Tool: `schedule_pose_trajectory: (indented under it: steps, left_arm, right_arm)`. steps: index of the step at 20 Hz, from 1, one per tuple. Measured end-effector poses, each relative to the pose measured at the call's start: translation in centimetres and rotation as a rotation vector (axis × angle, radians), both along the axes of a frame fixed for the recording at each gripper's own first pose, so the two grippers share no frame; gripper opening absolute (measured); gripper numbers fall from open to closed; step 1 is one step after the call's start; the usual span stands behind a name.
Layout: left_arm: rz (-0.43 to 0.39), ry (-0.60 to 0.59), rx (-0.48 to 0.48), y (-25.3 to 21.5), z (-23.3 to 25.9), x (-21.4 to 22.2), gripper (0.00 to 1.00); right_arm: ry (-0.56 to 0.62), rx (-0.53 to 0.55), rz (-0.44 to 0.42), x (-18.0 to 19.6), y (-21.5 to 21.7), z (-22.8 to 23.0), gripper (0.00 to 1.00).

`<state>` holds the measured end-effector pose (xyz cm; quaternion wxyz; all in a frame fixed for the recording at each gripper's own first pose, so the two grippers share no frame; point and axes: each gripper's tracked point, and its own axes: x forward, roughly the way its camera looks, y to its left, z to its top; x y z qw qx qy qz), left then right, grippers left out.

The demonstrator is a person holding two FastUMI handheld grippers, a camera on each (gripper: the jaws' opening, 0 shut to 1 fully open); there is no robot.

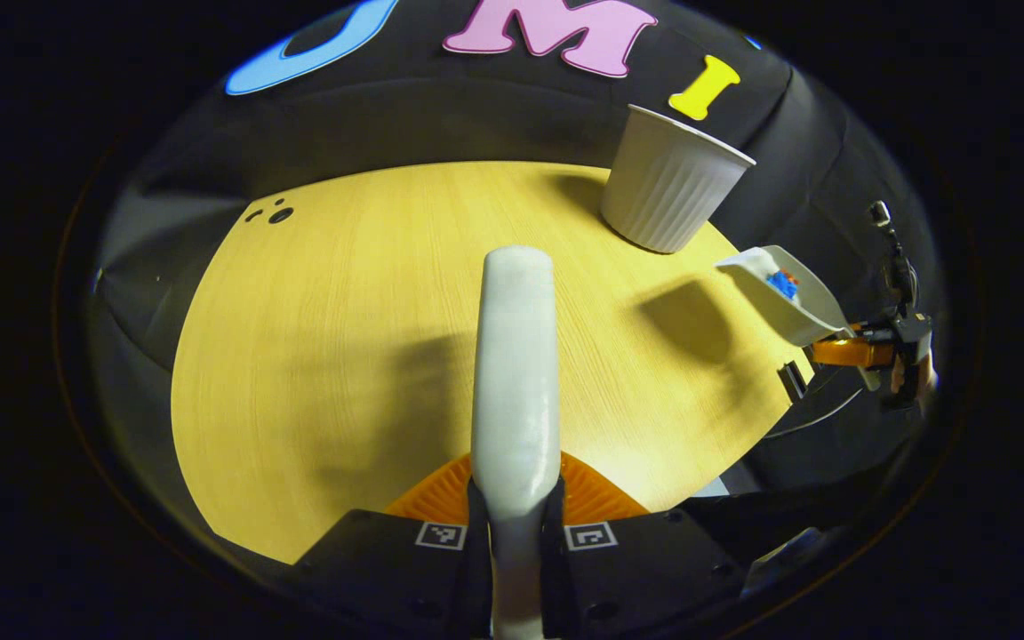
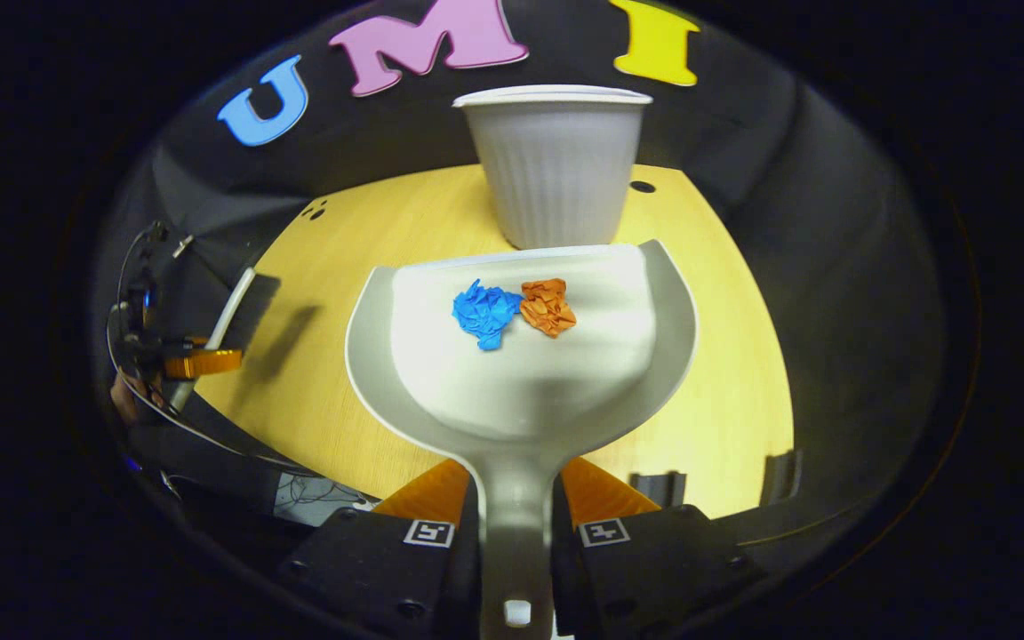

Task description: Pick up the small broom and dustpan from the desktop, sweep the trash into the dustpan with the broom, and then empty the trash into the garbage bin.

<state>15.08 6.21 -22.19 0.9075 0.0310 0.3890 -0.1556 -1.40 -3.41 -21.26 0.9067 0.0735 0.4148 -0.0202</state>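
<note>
We are pinching the dustpan (image 2: 521, 373) handle in our right tool (image 2: 516, 524), carrying blue paper (image 2: 485, 313) and orange paper (image 2: 548, 307) above the bench (image 2: 725, 391), facing the bin (image 2: 555, 164). Our left tool (image 1: 515, 524) is clamping the broom (image 1: 515, 373) handle.

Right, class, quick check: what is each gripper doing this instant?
Left gripper: shut on the broom handle.
Right gripper: shut on the dustpan handle; two paper scraps inside.
</note>
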Motion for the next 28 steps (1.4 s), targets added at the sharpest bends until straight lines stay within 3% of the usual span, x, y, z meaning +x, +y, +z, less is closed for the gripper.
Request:
schedule_pose_trajectory:
  steps: [7,12,13,15,22,23,25,26,28]
  left_arm:
    - [0.019,-0.014,-0.004,2.0,0.6,-1.7,0.26]
    - [0.071,-0.005,-0.068,2.6,0.8,-1.0,0.23]
    - [0.080,-0.003,-0.071,2.6,0.7,-0.8,0.26]
    - [0.093,-0.004,-0.072,2.8,0.8,-0.4,0.26]
    - [0.131,-0.033,-0.022,3.5,2.4,1.1,0.25]
    - [0.134,-0.043,-0.013,3.6,2.8,1.2,0.26]
    - [0.145,-0.055,-0.023,3.4,3.3,1.5,0.27]
    - [0.164,-0.055,-0.033,3.4,3.4,1.8,0.27]
    - [0.213,-0.052,-0.072,3.2,3.2,2.0,0.27]
  right_arm:
    - [-0.096,0.000,-0.078,0.5,-0.9,4.9,0.36]
    - [-0.156,-0.008,-0.102,4.1,-3.4,7.8,0.35]
    - [-0.168,0.007,-0.109,4.9,-3.6,8.2,0.39]
    - [-0.189,0.009,-0.124,6.7,-4.1,9.1,0.35]
    - [-0.209,-0.106,-0.083,13.1,-7.6,10.3,0.36]
    - [-0.194,-0.136,-0.073,13.9,-8.3,9.9,0.31]
    - [-0.169,-0.202,-0.054,15.9,-9.2,9.4,0.31]
    - [-0.169,-0.219,-0.044,17.0,-9.2,9.1,0.40]
    - [-0.175,-0.248,-0.043,18.8,-9.5,8.8,0.36]
